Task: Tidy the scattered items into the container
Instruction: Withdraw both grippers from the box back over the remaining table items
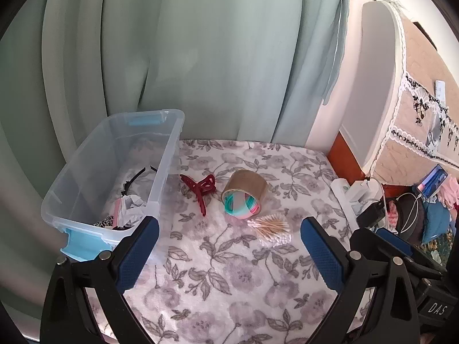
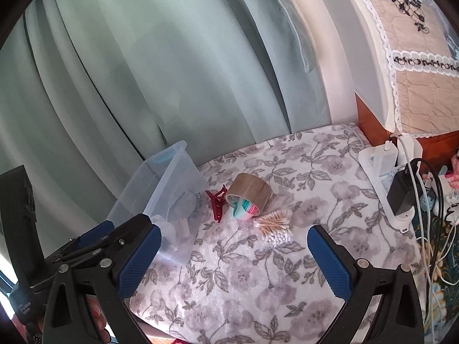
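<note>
Here, a clear plastic box [image 1: 114, 169] with blue latches sits at the left of a bed covered by a flowered blanket [image 1: 229, 281], in front of pale green curtains [image 1: 200, 57]. Inside the box lie a black headband [image 1: 137, 176], some crumpled white paper [image 1: 133, 205] and what looks like a leopard-print piece at the near end, though the wall blurs it. Just right of the box lies a dark red hair claw [image 1: 200, 190]. Beside that, a roll of brown tape [image 1: 245, 187] rests on its side, with teal and pink bands [image 1: 239, 207] tucked into its core. Near the tape, toward the camera, is a bundle of cotton swabs [image 1: 271, 228].

The left gripper [image 1: 229, 229] hovers over the blanket with its fingers [image 1: 137, 255] spread wide and holding nothing. The right gripper [image 2: 233, 238] hangs to its right, fingers [image 2: 330, 263] likewise wide apart and empty, with the swabs lying between and beyond their tips. At the bed's right edge sit a white power strip [image 2: 381, 172] and a black charger [image 2: 404, 192].
</note>
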A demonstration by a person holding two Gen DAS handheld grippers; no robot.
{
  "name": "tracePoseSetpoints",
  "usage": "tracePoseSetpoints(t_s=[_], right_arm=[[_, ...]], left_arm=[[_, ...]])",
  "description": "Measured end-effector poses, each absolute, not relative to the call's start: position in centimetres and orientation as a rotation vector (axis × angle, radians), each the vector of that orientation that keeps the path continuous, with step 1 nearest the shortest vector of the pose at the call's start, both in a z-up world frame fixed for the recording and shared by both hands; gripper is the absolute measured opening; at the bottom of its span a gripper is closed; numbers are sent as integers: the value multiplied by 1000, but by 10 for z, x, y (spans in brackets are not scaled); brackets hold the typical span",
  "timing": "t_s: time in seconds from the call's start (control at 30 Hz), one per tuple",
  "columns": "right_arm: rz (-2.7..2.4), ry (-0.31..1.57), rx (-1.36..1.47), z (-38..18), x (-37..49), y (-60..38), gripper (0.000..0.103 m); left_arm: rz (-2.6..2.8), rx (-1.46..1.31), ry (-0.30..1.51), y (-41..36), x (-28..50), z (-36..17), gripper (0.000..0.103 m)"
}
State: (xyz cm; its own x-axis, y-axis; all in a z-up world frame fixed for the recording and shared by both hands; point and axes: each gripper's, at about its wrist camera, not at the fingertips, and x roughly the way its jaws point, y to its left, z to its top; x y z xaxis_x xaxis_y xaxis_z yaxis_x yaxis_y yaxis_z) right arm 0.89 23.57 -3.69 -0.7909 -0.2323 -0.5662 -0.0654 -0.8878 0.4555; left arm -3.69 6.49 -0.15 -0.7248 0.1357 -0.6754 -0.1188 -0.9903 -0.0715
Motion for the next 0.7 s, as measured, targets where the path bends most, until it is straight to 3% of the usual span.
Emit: tracePoseSetpoints(t_s=[0.7], right_arm=[[-2818, -708, 1160, -99, -25, 247, 103]], left_arm=[[2681, -1261, -39, 78, -84, -75, 99]])
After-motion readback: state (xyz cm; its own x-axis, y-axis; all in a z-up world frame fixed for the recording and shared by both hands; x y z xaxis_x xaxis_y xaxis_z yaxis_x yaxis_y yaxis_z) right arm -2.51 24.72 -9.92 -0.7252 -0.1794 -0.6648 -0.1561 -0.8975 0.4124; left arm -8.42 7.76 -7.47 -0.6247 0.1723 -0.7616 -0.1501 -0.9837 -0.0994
